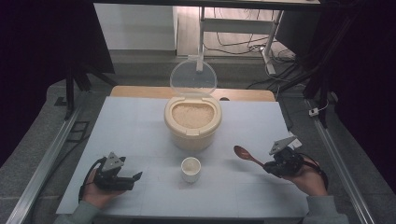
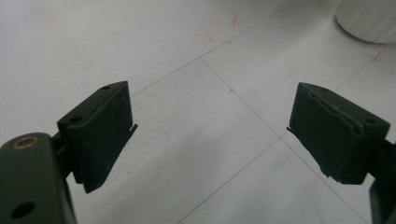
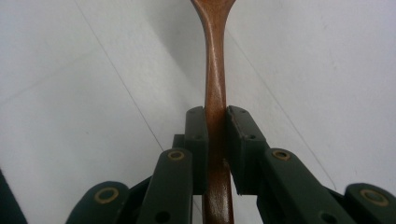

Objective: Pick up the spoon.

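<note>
Wooden spoon is clamped by its handle in the right tongs, bowl end sticking out toward the rice tub and held just above the table. In the right gripper view the two jaws pinch the brown handle squarely from both sides, so that grip looks solid. The left tongs sit spread wide with nothing between them, resting low on the near side of the tub and off to its left; the left gripper view has the gap between the jaws over bare table. The tub's clear lid is flipped up and back, and the rice inside is fully exposed. A small white cup stands right in front of the tub, looking empty as far as I can tell. My read: the spoon is picked up and the scooping hasn't started. Next move probably means swinging the spoon up over the tub's rim, dipping into the rice, then carrying a level scoop back to the cup without spilling, maybe with the left tongs steadying the cup.
</note>
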